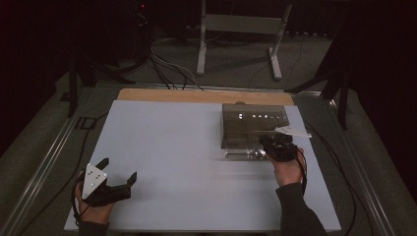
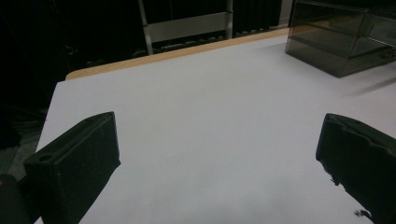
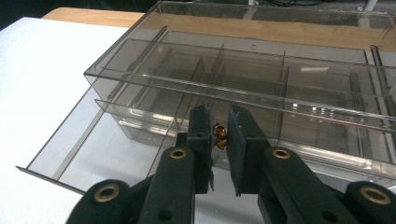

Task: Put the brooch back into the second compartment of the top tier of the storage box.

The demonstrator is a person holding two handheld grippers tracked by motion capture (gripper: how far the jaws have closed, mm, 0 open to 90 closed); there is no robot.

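A dim room with cables on the floor and a pale metal frame lies beyond the table, whose matte white sheet leaves a strip of bare wood along the far edge. Taking the smoky clear plastic drawer box as my mark: far off to its left and nearer to me, my left gripper rests low at the sheet's near corner, its blunt black jaws spread wide with nothing between them; in the left gripper view they frame bare white sheet, with the box at the far upper right. At the box's near right corner, my right gripper reaches into its front. The high view gives me the grey plate and dark body there, with glints on the box top. The right gripper view tells more: thin dividers cut the box into compartments, a shallow drawer stands pulled out toward me, and my right gripper's jaws are pinched nearly together on a small glossy amber bead-like piece, rounded and shiny, held just before the box's front wall, over the open drawer's right part.
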